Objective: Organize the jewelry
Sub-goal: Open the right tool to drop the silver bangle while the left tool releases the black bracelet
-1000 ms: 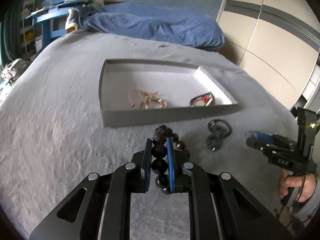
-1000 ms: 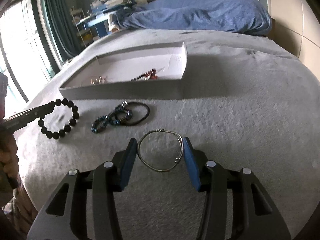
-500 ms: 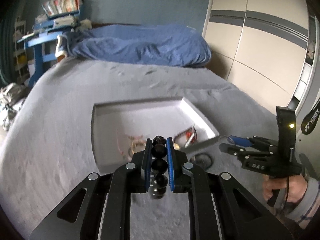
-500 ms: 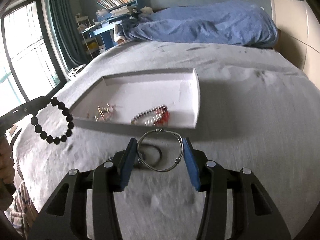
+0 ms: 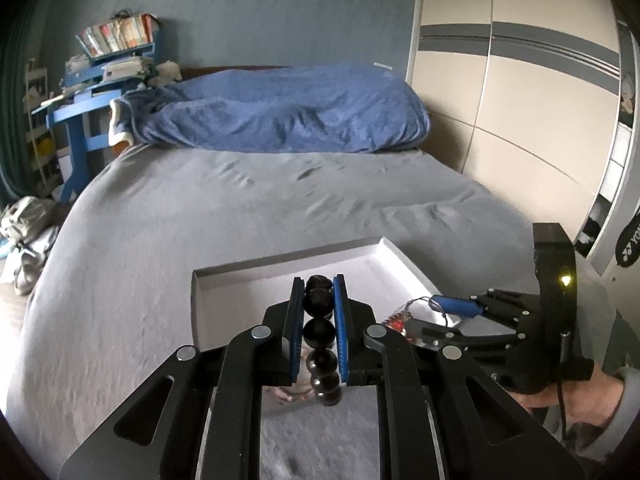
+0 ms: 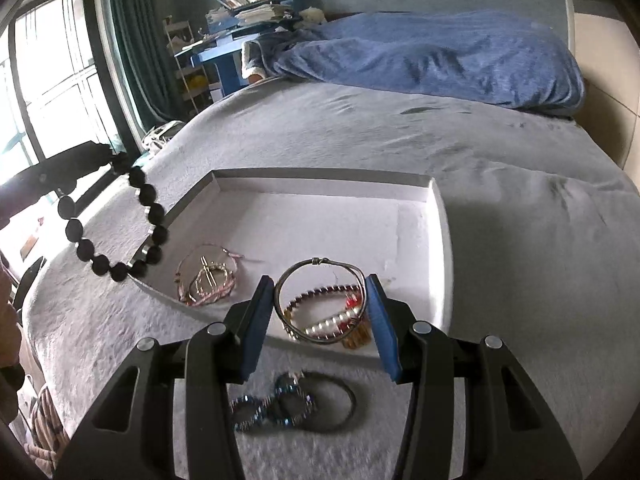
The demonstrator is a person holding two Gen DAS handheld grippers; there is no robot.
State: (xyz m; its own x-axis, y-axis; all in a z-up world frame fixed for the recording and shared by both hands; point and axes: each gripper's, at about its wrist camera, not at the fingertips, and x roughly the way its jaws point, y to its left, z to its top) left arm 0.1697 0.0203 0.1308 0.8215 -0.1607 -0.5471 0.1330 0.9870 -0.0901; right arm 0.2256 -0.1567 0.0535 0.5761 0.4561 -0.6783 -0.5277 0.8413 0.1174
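A: It's a bedroom: a grey bed cover (image 6: 500, 184) with a blue duvet (image 6: 432, 52) bunched at the far end, and a shallow white tray (image 6: 440, 248) lying on the cover. Two bracelets are being carried to it at once.

B: Which hand has which?

A: The left gripper (image 5: 318, 300) is clamped on a black bead bracelet (image 5: 319, 332); the beads sit in a line between its blue pads. In the right wrist view that same bracelet (image 6: 116, 232) dangles as a loop at nine o'clock, just over the tray's left wall. The right gripper (image 6: 320, 312) stands about half apart, with a thin metal bangle (image 6: 316, 264) bridging its pads, so it looks held across its width.

B: What's in the tray already?

A: A pink and gold tangle (image 6: 208, 280) at the tray's seven o'clock, and a red and pearl bracelet (image 6: 332, 316) at five o'clock, right under the bangle. A dark blue piece (image 6: 288, 404) lies on the cover at six o'clock, outside the tray's near wall.

B: So how to finish well?

A: I'd bring each loop over bare floor toward twelve o'clock, lower it close, then let go, so nothing tangles or bounces off the wall. The bangle is stiff and could roll; the beads will slump.
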